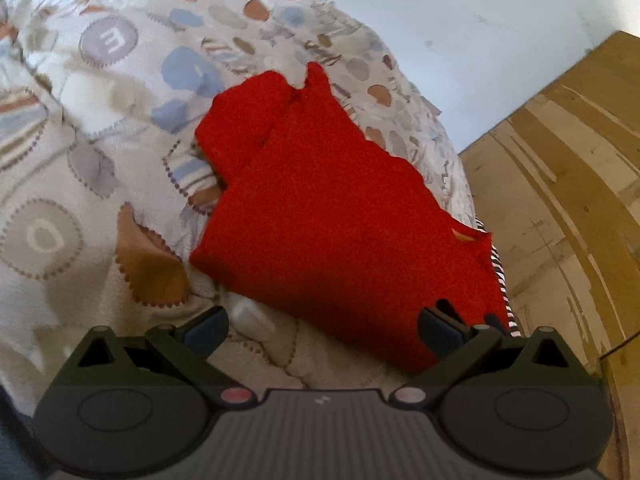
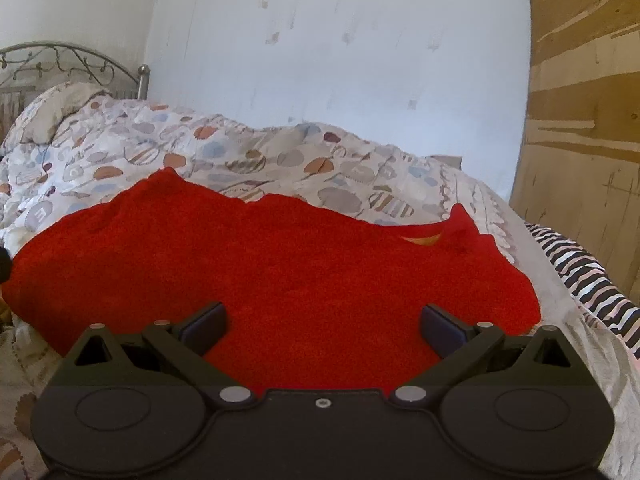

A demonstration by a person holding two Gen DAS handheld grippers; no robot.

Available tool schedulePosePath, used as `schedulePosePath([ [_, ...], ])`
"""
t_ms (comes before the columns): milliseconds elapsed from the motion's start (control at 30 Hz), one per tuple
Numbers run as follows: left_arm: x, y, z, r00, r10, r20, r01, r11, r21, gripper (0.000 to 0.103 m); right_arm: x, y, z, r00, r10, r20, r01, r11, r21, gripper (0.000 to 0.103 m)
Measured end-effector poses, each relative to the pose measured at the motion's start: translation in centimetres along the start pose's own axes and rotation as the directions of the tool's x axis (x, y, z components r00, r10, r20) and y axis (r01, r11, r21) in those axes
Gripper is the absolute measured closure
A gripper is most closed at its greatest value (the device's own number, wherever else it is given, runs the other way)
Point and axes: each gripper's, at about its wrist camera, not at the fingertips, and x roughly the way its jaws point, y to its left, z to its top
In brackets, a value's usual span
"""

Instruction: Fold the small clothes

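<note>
A small red knitted garment (image 1: 328, 216) lies spread on the patterned quilt (image 1: 100, 128) of a bed. In the left wrist view my left gripper (image 1: 324, 330) is open just short of the garment's near edge, its right finger (image 1: 442, 330) over the red cloth and its left finger (image 1: 206, 330) over the quilt. In the right wrist view the same garment (image 2: 280, 264) fills the middle. My right gripper (image 2: 324, 326) is open low over it, with nothing between the fingers. An orange label (image 2: 422, 240) shows at the neck opening.
A black-and-white striped cloth (image 2: 588, 276) lies at the bed's right edge. White wall (image 2: 340, 60) stands behind the bed and a wooden panel (image 2: 584, 120) to the right. A metal headboard (image 2: 60, 64) and a pillow sit far left. Wooden floor (image 1: 560, 200) runs beside the bed.
</note>
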Motion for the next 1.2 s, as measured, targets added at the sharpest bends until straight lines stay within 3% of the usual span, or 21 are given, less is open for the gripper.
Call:
schedulePosePath([
  [167, 1.4, 1.3, 0.3, 0.996, -0.090, -0.015, 0.088, 0.991, -0.103, 0.001, -0.3, -0.7, -0.5, 1.000, 0.025, 0.017, -0.025, 0.999, 0.034, 0.000],
  [300, 2.6, 1.6, 0.5, 0.997, -0.074, 0.003, 0.073, 0.987, -0.140, 0.001, -0.2, -0.8, -0.6, 0.999, 0.031, 0.022, -0.032, 0.999, 0.041, 0.000],
  [467, 1.7, -0.3, 0.3, 0.995, -0.033, 0.095, 0.038, 0.998, -0.048, 0.001, -0.2, -0.9, -0.6, 0.999, 0.035, 0.027, -0.036, 0.998, 0.046, 0.000],
  [567, 2.1, -1.4, 0.5, 0.995, 0.007, 0.096, -0.008, 1.000, 0.006, 0.001, -0.3, -0.8, -0.7, 0.999, 0.035, 0.028, -0.036, 0.998, 0.048, 0.000],
  [733, 3.9, 0.0, 1.8, 0.995, 0.030, 0.098, -0.020, 0.994, -0.108, 0.001, -0.3, -0.9, -0.7, 0.999, 0.035, 0.028, -0.036, 0.998, 0.047, 0.000],
  [833, 4.5, 0.7, 2.2, 0.991, 0.025, 0.132, -0.009, 0.993, -0.119, 0.001, -0.3, -0.8, -0.7, 0.999, 0.035, 0.028, -0.036, 0.998, 0.047, 0.000],
  [1033, 5.0, 1.1, 1.8, 0.985, 0.013, 0.173, 0.001, 0.997, -0.079, 0.001, -0.3, -0.8, -0.7, 0.999, 0.034, 0.029, -0.036, 0.998, 0.047, 0.000],
  [1200, 4.2, -0.5, 0.7, 0.975, 0.038, 0.219, -0.038, 0.999, -0.003, 0.001, -0.3, -0.9, -0.7, 0.999, 0.033, 0.034, -0.034, 0.998, 0.048, 0.000],
])
